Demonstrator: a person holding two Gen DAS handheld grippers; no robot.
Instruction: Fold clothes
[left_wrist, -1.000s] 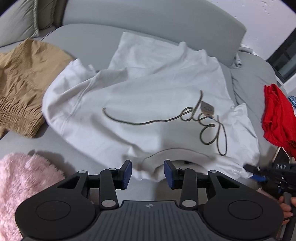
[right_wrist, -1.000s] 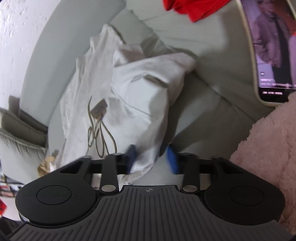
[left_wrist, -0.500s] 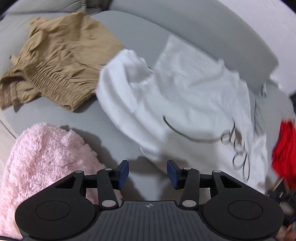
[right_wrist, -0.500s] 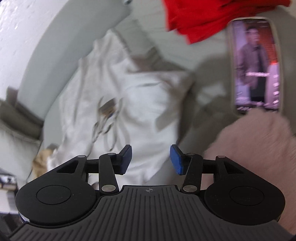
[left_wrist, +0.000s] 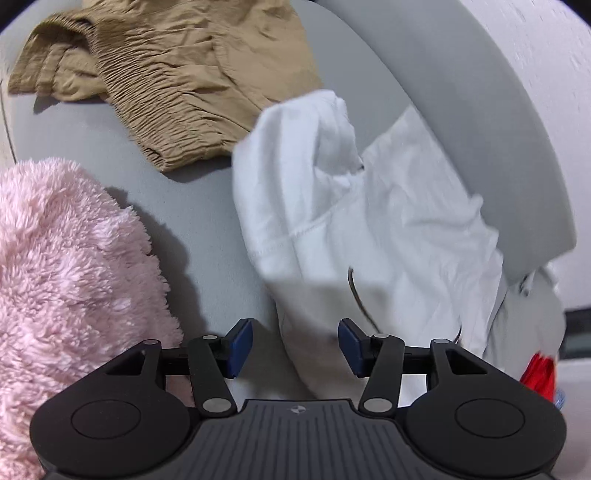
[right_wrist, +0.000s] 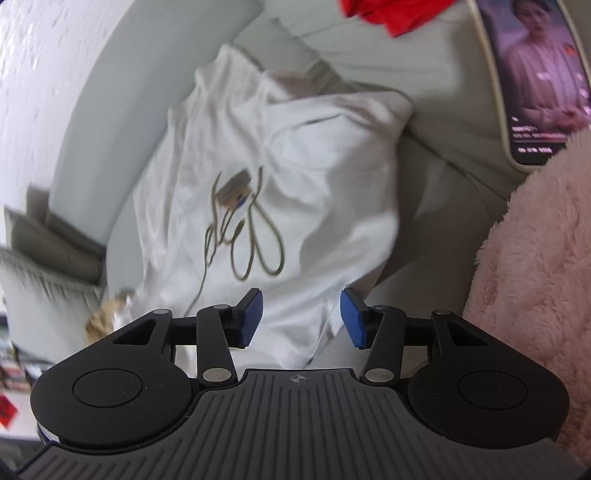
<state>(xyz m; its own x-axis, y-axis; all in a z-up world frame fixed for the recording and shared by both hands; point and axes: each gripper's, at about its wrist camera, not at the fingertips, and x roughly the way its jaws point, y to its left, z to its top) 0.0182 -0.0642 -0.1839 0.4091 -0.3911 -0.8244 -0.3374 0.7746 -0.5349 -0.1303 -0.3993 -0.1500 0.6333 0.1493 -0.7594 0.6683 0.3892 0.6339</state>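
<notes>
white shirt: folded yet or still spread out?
Mostly spread, rumpled. The white shirt lies front-up on the sofa with its script print fully showing; only one sleeve is flopped inward. No neat fold.

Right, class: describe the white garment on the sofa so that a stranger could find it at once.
Start at the grey sofa and look along its curved backrest. The white T-shirt lies crumpled there, between tan shorts and a red garment. Only it bears looping gold script across the front.
</notes>
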